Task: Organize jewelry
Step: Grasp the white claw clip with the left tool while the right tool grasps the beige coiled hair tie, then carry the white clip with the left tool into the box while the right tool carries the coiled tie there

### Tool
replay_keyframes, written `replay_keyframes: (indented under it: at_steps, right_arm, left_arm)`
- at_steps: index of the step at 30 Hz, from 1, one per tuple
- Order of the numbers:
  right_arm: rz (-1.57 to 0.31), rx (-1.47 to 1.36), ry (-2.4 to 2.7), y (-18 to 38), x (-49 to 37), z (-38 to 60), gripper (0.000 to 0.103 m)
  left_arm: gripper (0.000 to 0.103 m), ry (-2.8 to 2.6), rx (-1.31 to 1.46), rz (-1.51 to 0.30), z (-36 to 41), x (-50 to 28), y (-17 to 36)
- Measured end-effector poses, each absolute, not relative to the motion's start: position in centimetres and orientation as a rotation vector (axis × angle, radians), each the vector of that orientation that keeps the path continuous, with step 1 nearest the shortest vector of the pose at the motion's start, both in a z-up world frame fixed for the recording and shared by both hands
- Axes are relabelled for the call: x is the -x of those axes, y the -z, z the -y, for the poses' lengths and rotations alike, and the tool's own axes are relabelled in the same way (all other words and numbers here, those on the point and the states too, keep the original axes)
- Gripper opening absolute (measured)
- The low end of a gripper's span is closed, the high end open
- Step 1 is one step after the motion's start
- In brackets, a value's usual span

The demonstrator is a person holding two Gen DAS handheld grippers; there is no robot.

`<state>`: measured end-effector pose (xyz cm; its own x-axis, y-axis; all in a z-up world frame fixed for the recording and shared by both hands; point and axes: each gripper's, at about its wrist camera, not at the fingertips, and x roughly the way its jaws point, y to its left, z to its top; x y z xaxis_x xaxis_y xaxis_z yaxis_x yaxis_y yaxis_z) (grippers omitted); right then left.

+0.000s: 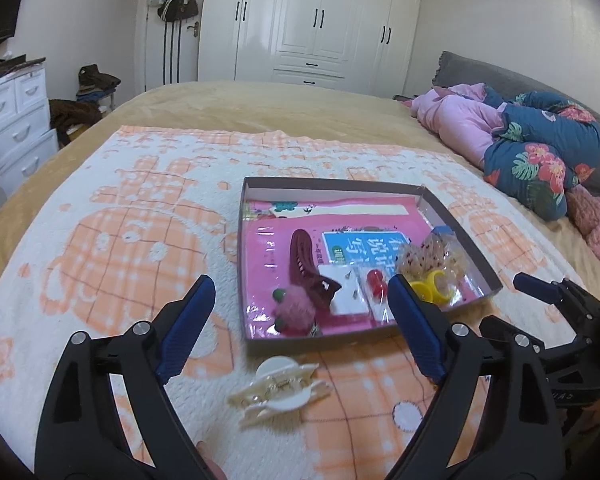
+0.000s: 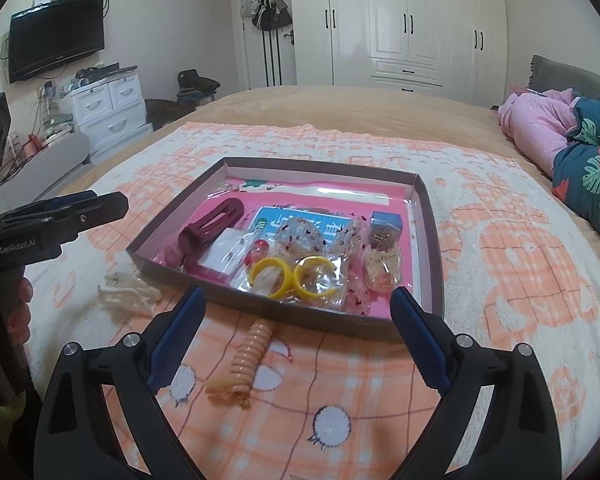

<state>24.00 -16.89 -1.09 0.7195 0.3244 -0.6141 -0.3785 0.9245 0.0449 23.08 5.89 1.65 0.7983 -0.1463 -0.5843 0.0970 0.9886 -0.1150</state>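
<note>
Both my grippers, left (image 1: 300, 300) and right (image 2: 298, 312), were wide open and empty; the white clip (image 1: 278, 394), low in the frame, looked light and hard, so I'd pinch its middle

Tray (image 2: 430, 248) sits on blanket (image 2: 520, 248) on the bed (image 2: 340, 108), approx mid. In tray: big claw clip (image 2: 212, 228) at left, bangles (image 2: 292, 278) near front wall, small box (image 2: 386, 222) at right. Outside, just in front of tray: clip (image 1: 278, 390) toward left corner, coiled hair tie (image 2: 246, 360) further right. Quilts (image 1: 540, 152) at bed's right, wardrobe (image 1: 320, 20) behind.
</note>
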Motion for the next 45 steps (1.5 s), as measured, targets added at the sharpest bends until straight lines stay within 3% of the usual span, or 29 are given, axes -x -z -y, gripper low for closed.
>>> replay_keyframes:
  at_steps: [3,16,26,34,38,42,45]
  right_arm:
    - [-0.666,0.088,-0.397,1.2,-23.4,16.8,0.091]
    - [-0.738,0.116,-0.43,3.7,-22.1,15.6,0.089]
    - [-0.844,0.133,-0.461,6.9,-23.4,13.8,0.067]
    - [-0.863,0.118,-0.49,7.5,-23.1,13.6,0.029]
    - [-0.869,0.091,-0.536,7.0,-22.7,13.9,0.028]
    - [-0.841,0.101,-0.576,6.0,-21.8,13.5,0.028]
    - [-0.819,0.095,-0.587,5.1,-21.4,13.8,0.028]
  left_arm:
    - [0.086,0.126,0.078,-0.636,-6.0,-22.4,-1.5]
    - [0.091,0.101,0.079,-0.74,-7.2,-20.4,1.5]
    - [0.091,0.066,0.082,-0.833,-7.5,-21.1,5.1]
    - [0.091,0.07,0.092,-0.853,-6.7,-22.6,6.4]
    - [0.091,0.057,0.089,-0.853,-6.2,-23.4,6.7]
    - [0.071,0.044,0.06,-0.86,-5.7,-23.8,6.9]
    - [0.071,0.06,0.043,-0.863,-5.2,-23.5,6.7]
